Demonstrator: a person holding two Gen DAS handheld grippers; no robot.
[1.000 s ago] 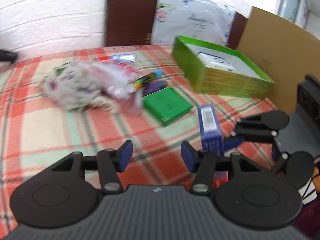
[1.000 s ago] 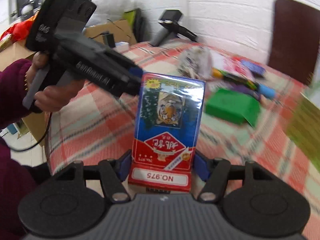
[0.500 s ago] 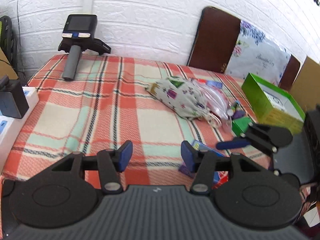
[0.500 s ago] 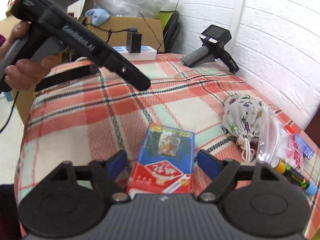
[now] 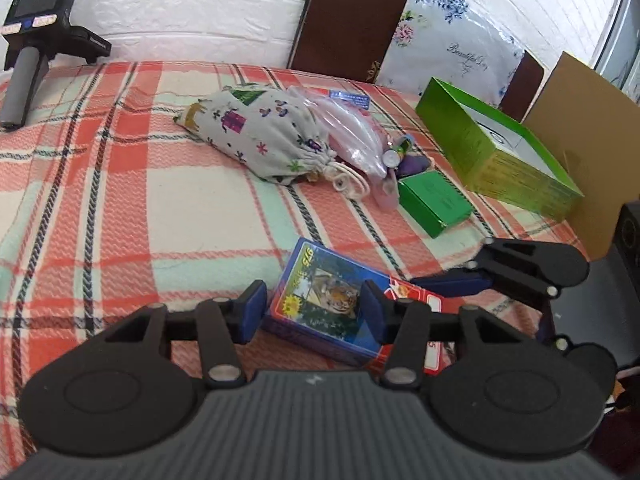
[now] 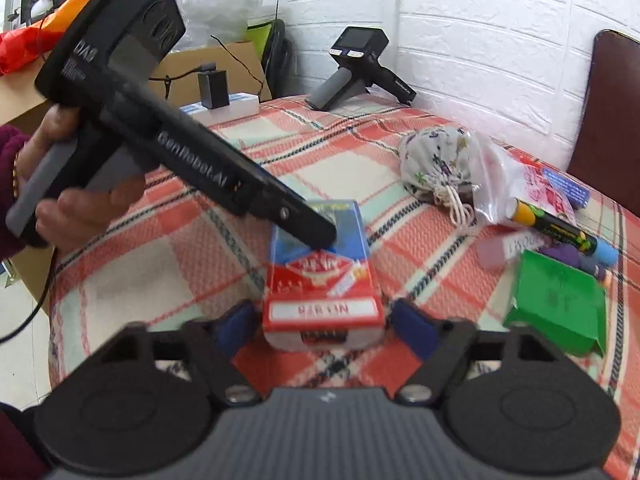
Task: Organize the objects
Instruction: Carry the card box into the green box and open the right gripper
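Plaid cloth [image 5: 120, 208] now bears the card box [image 6: 320, 272]; both claws gape, right [image 6: 322, 326] released, left [image 5: 312, 312] hovering.

White brick-pattern wall [image 5: 192, 4] runs behind the whole setup, with a dark brown headboard [image 5: 348, 16] at 12 o'clock and a floral pillow [image 5: 452, 44] leaning on it around 1. The surface is covered in a red, cream and mint plaid blanket [image 5: 120, 200]. Cardboard sheet [image 5: 584, 120] at 3, bright daylight.
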